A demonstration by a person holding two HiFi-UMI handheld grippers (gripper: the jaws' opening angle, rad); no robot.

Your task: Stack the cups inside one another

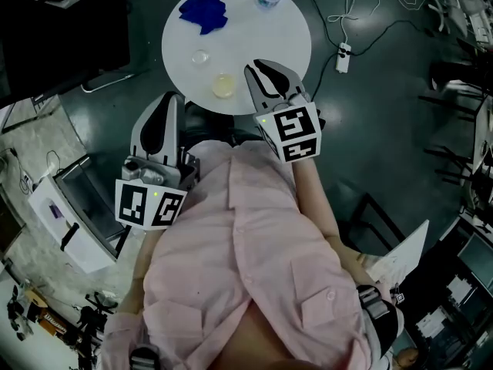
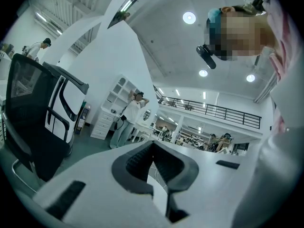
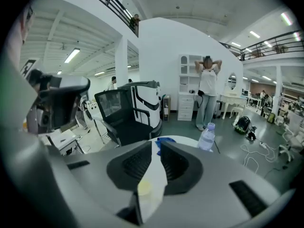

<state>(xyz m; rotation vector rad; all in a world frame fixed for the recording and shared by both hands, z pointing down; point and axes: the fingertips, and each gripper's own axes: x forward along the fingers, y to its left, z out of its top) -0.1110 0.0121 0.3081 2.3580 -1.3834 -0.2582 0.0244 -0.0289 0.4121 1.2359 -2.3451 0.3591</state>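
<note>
Since the right claw (image 1: 260, 69) hangs closed and empty just beside the small yellowish plastic cup (image 1: 223, 85) on the round white desk (image 1: 285, 29), open it first; the left claw (image 1: 169, 102) is likewise closed.

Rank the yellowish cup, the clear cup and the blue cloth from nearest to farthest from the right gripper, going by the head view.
1. Yellowish cup, just left of the right gripper.
2. Clear cup, farther up and left.
3. Blue cloth, at the far side.
</note>
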